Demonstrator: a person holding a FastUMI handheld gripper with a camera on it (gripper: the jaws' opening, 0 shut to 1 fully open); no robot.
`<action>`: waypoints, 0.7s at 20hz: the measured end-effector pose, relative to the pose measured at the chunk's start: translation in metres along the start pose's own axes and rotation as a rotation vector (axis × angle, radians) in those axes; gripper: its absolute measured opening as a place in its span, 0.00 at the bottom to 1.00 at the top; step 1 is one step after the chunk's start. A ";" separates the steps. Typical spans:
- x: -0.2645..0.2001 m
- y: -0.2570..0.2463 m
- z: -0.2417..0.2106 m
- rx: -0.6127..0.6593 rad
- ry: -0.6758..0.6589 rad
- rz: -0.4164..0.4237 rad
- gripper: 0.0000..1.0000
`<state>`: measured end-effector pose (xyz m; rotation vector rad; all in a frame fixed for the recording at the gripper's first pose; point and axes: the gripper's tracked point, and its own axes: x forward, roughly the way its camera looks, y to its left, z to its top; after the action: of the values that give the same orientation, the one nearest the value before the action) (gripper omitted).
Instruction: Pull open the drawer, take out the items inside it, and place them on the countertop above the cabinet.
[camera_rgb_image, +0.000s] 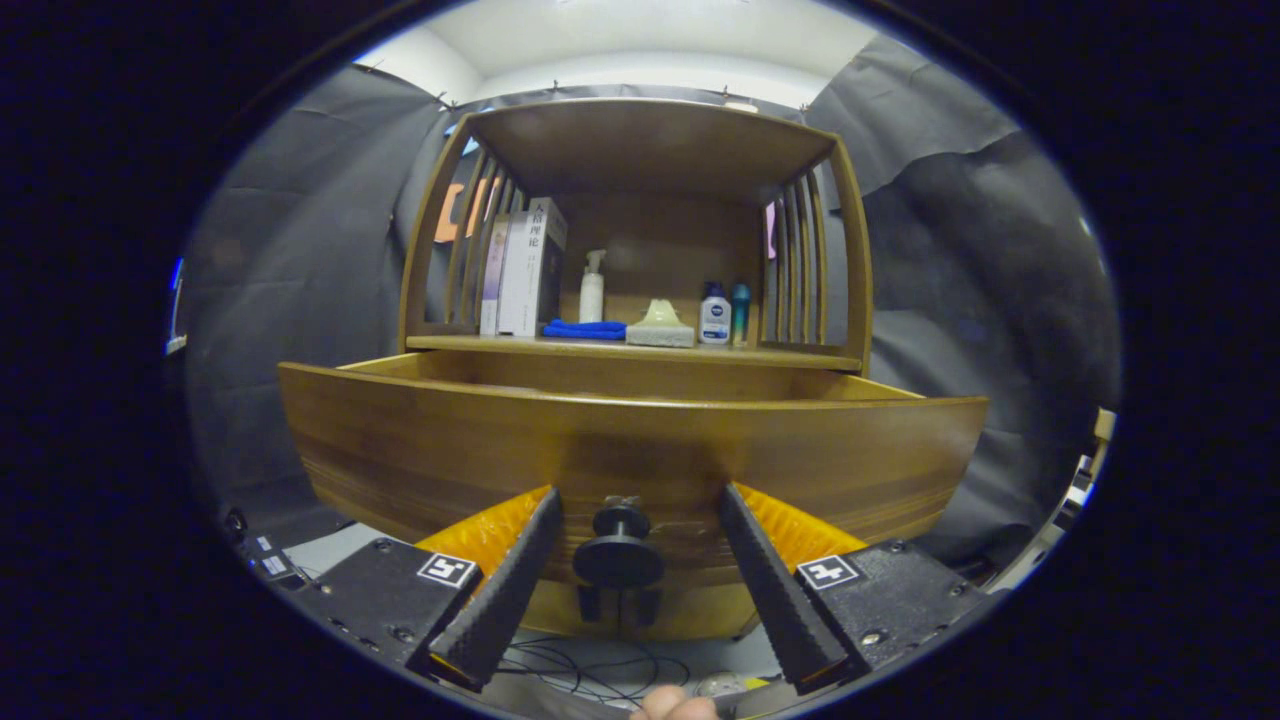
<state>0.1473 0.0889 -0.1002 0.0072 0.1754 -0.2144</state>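
The wooden drawer (420, 450) stands pulled out from the cabinet, its wide front panel right ahead of me. Its dark round knob (618, 548) sits between my fingers, with a gap on each side. My gripper (640, 492) is open, its tips up against the drawer front. The front panel hides whatever lies inside the drawer. Above and behind it runs the countertop (450, 343), under a wooden shelf frame.
On the countertop stand books (525, 265), a white spray bottle (592, 287), a folded blue cloth (585, 329), a pale sponge-like block (660, 325) and two small bottles (724, 314). Cables (590, 675) lie on the floor below. A person's fingertip (675, 706) shows under the gripper.
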 end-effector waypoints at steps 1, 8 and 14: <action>0.000 0.001 -0.001 -0.007 0.002 -0.002 1.00; 0.019 -0.001 0.004 -0.003 0.028 0.017 1.00; 0.045 0.004 0.017 -0.002 0.016 0.001 1.00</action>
<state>0.1939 0.0829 -0.0912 0.0072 0.1919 -0.2136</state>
